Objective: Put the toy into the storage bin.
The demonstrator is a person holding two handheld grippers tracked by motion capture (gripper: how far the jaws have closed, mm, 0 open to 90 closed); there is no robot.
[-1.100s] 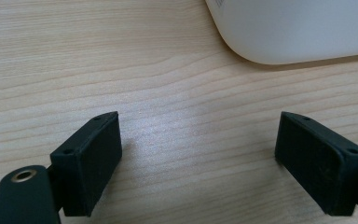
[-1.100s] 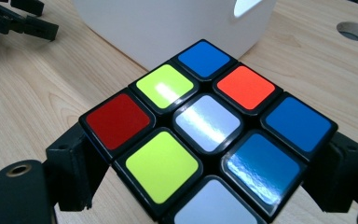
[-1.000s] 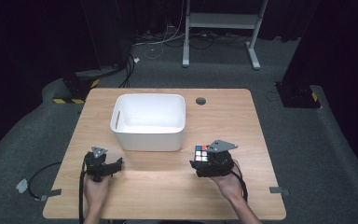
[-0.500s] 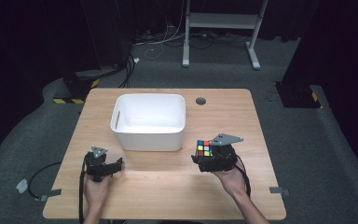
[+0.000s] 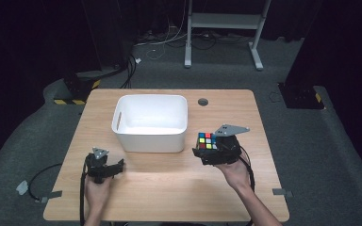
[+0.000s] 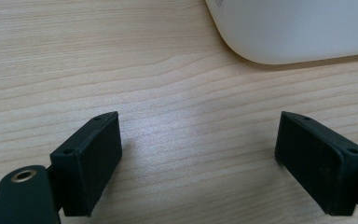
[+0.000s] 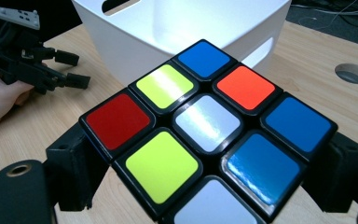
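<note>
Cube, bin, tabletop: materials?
Puzzle cube: black plastic with glossy coloured stickers, judging by the glare on the tiles. Bin: white, smooth, probably moulded plastic with rounded corners and a cut-out handle. Table: pale wood grain, possibly laminate; matte.

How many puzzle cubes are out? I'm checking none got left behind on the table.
1. The puzzle cube sits clamped in the right hand-held gripper, just right of the white bin. The bin's floor looks bare, though its near wall hides a strip.

A white bin (image 5: 151, 123) stands on the wooden table (image 5: 179, 188) with a grommet hole (image 5: 202, 101)
</note>
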